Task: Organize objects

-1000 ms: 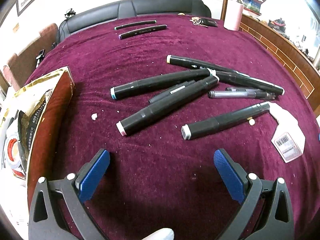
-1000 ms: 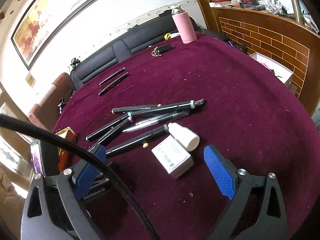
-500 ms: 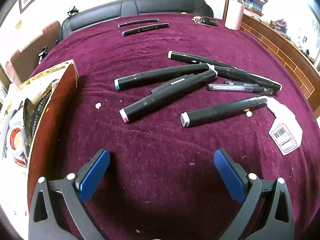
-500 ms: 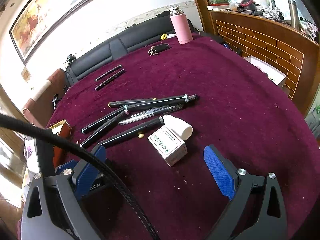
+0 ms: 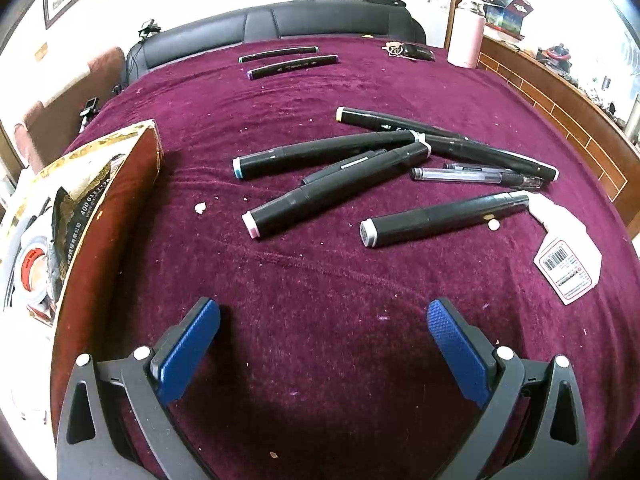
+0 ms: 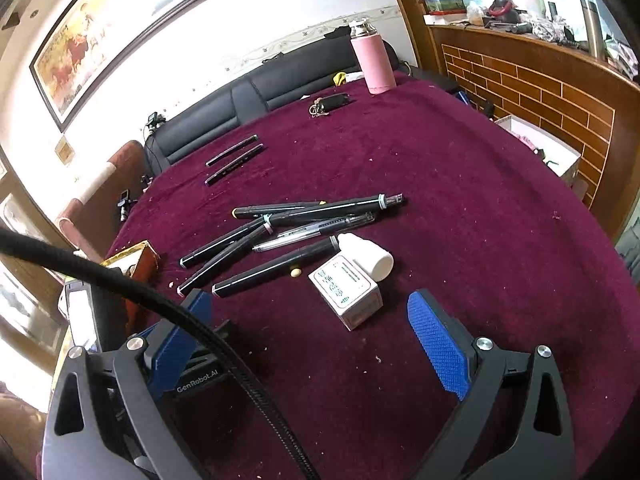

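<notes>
Several black markers (image 5: pixel 336 196) lie crossed in a loose pile on the maroon cloth, with a clear pen (image 5: pixel 476 176) among them; the same pile (image 6: pixel 280 232) shows in the right wrist view. Two more markers (image 5: pixel 292 66) lie side by side far back. A small white box (image 6: pixel 346 292) and a white bottle (image 6: pixel 366 254) sit beside the pile. My left gripper (image 5: pixel 324 338) is open, short of the pile. My right gripper (image 6: pixel 316 336) is open, just short of the box. Neither holds anything.
A gold and red box (image 5: pixel 76 216) holding tape rolls stands at the left table edge. A pink flask (image 6: pixel 374 60) and a key pouch (image 6: pixel 332 102) are at the far side. A black cable (image 6: pixel 160 308) crosses the right wrist view. A brick-faced counter (image 6: pixel 540 84) borders the right.
Both grippers have pulled back and risen a little, so the markers, box and bottle appear farther away. Nothing on the cloth has moved.
</notes>
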{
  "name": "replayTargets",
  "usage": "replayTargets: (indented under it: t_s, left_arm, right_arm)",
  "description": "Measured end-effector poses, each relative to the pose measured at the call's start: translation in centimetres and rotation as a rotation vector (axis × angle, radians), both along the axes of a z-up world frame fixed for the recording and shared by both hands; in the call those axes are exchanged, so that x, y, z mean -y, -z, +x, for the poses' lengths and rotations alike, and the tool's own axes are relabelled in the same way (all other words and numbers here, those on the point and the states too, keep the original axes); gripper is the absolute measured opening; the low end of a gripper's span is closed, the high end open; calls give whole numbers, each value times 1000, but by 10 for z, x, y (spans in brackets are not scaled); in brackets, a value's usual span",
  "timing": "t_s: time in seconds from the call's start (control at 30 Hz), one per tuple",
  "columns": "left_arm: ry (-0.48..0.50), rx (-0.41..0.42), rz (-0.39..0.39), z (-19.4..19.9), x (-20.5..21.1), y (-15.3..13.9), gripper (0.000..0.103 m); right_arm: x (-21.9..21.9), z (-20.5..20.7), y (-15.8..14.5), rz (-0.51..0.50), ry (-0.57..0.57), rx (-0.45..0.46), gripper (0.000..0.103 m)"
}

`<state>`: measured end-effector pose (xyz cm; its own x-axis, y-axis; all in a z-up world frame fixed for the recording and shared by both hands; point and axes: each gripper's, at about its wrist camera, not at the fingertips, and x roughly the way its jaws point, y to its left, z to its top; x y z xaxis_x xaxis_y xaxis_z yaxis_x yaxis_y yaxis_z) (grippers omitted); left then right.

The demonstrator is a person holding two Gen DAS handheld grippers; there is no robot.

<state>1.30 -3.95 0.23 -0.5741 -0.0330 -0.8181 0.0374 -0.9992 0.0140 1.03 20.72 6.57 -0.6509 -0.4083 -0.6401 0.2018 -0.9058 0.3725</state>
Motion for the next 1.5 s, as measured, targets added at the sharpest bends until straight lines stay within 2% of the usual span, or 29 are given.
replayTargets:
  t_s: [0.3, 0.47, 0.53, 0.6, 0.67, 0.73, 0.8, 0.87, 0.93, 0.97, 1.03, 1.1, 1.2, 1.27, 1.4, 1.5]
  left_arm:
    - [-1, 0, 0, 0, 0, 0, 102]
    - [-29, 3, -7, -3, -3, -1, 102]
    - [-53, 61, -6, -5, -4, -3, 102]
    - [-95, 144, 5, -11, -3, -4, 102]
    - [-102, 170, 12, -13, -3, -5, 102]
    - [-29, 106, 11, -6, -3, -4, 102]
    - [2, 70, 6, -2, -3, -3, 102]
    - [29, 89, -4, -6, -4, -4, 102]
    - [71, 82, -17, -6, -4, -4, 102]
    - [105, 77, -32, -6, -5, -4, 102]
    - [147, 89, -35, -5, -3, -6, 101]
    - [175, 57, -37, -2, 2, -18, 101]
    - [252, -74, -90, 9, 1, -46, 101]
    - [354, -123, -134, 9, -8, -60, 101]
    - [542, -117, -245, -8, -33, -59, 97]
    - [643, -58, -256, -31, -44, -49, 91]
  right_arm:
    - [2, -4, 11, -22, -19, 29, 100]
    - [3, 3, -3, 35, -1, -43, 100]
    - [3, 1, -7, 66, 4, -68, 100]
    - [5, -9, -4, 108, -14, -40, 100]
    - [8, -18, 3, 164, -28, -9, 100]
    - [13, -25, 8, 222, -45, 4, 100]
    - [19, -33, 13, 268, -61, 23, 98]
    - [24, -43, 20, 306, -77, 51, 92]
    - [26, -47, 28, 327, -82, 86, 74]
    - [28, -52, 33, 336, -89, 109, 59]
    - [30, -56, 43, 358, -85, 149, 41]
    - [29, -58, 50, 351, -87, 168, 33]
    - [23, -57, 50, 283, -109, 178, 32]
    - [19, -54, 48, 257, -125, 181, 32]
    - [8, -46, 45, 226, -142, 191, 32]
    - [8, -46, 45, 224, -155, 197, 32]
